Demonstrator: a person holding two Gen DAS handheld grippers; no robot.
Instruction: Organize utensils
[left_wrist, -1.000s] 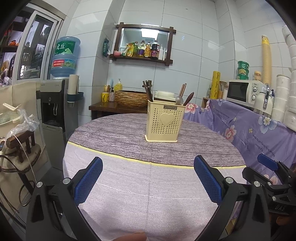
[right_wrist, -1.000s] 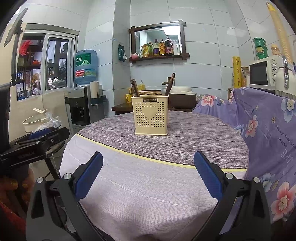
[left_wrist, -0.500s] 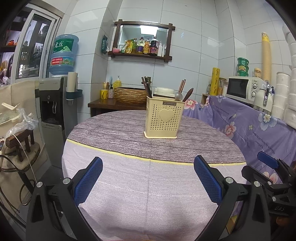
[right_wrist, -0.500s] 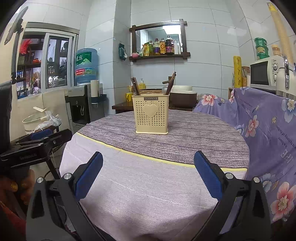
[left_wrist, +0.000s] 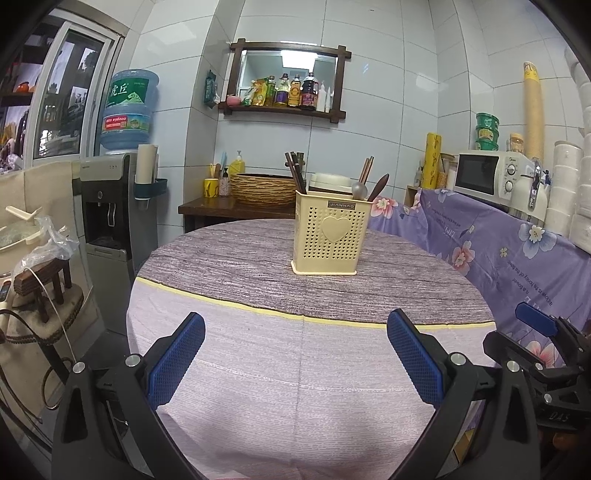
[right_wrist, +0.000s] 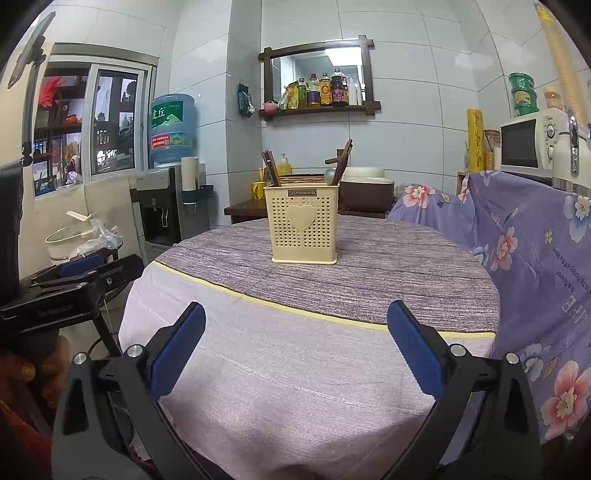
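Note:
A cream perforated utensil holder (left_wrist: 327, 236) (right_wrist: 303, 228) with a heart on its front stands upright on the far half of the round table (left_wrist: 295, 369) (right_wrist: 295, 369). Dark chopsticks (left_wrist: 294, 172) (right_wrist: 269, 168) lean out at its left; a metal spoon (left_wrist: 359, 190) and wooden-handled utensils (left_wrist: 379, 185) (right_wrist: 342, 160) stick out at its right. My left gripper (left_wrist: 295, 354) hovers over the near table edge, open and empty. My right gripper (right_wrist: 295, 350) is likewise open and empty, well short of the holder.
A purple floral cloth (left_wrist: 498, 251) covers furniture to the right, with a microwave (left_wrist: 484, 173) on it. A water dispenser (left_wrist: 110, 206) stands left. A side table (left_wrist: 236, 206) with a woven basket (left_wrist: 262, 188) sits behind. The other gripper shows at each view's edge.
Both grippers have drawn back slightly and risen, so the holder sits a little farther off and lower in view. Both stay open.

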